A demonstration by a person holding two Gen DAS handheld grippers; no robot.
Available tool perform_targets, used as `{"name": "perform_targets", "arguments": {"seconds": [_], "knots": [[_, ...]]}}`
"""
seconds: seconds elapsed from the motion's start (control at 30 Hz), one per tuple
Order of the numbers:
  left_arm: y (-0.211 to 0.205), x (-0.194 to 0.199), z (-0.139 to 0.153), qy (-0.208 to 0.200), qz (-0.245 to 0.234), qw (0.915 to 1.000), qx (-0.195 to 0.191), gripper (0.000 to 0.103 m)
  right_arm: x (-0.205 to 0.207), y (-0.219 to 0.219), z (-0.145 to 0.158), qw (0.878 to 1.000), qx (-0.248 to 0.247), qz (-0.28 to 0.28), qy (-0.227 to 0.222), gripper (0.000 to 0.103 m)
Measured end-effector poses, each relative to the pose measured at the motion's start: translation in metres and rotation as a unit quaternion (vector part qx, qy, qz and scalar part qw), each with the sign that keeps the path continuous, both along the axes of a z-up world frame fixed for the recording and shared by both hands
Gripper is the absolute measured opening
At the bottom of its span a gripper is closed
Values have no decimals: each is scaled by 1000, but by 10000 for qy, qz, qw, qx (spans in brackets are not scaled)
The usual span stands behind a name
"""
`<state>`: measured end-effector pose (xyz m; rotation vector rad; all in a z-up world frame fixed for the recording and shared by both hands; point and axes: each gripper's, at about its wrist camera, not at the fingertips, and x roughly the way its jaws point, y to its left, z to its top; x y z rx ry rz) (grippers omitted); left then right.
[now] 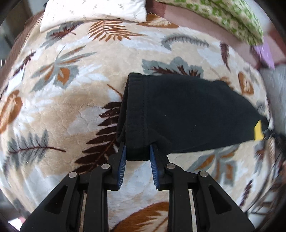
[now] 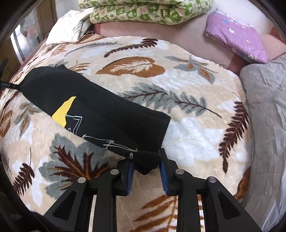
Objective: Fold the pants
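Black pants [image 1: 187, 114] with a yellow patch lie stretched over a leaf-patterned blanket [image 1: 71, 89]. My left gripper [image 1: 138, 151] is shut on the waistband corner at the pants' near left end. In the right wrist view the pants [image 2: 93, 108] run from upper left to lower centre, showing the yellow patch and white line print. My right gripper [image 2: 145, 161] is shut on the bunched hem end of the pants. Both ends look lifted slightly off the blanket.
A white pillow [image 1: 93, 12] and a green-patterned folded quilt [image 2: 146, 12] lie at the far edge. A purple folded cloth [image 2: 236, 39] sits at the far right on a pink sheet. A grey quilt [image 2: 268, 125] lies along the right side.
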<state>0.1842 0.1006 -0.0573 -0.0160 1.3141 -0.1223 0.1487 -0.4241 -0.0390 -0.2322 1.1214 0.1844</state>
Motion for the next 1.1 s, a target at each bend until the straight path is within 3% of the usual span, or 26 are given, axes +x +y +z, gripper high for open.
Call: {"name": "perform_targets", "arguments": {"seconds": [0.13, 0.27, 0.37, 0.47, 0.6, 0.7, 0.83, 0.9, 1.1], "knots": [[-8, 2, -13, -62, -237, 9983, 533, 26, 2, 0, -2, 9999, -48, -87, 48, 31], [-1, 5, -5, -148, -185, 9992, 337, 26, -1, -1, -2, 9997, -162, -144, 121, 35], [10, 4, 10, -234, -83, 9996, 117, 33, -7, -7, 4, 9994, -242, -219, 123, 37], [15, 1, 21, -250, -119, 9996, -11, 33, -16, -25, 15, 9981, -211, -571, 101, 37], [9, -3, 39, -391, -155, 9991, 23, 33, -25, -46, 39, 9920, 606, -1110, -61, 41], [-7, -1, 59, -557, -268, 9981, 53, 33, -23, -48, 53, 9814, 1292, -1407, -174, 52], [-17, 4, 82, -799, -340, 9962, -103, 39, -12, -43, 56, 9632, 2041, -1740, -174, 53], [-18, 11, 85, -808, -340, 9961, -76, 39, -1, -43, 48, 9568, 2202, -1892, -133, 55], [4, 40, 72, -594, 48, 9981, -132, 39, 30, -41, 8, 9537, 1991, -2251, 88, 55]]}}
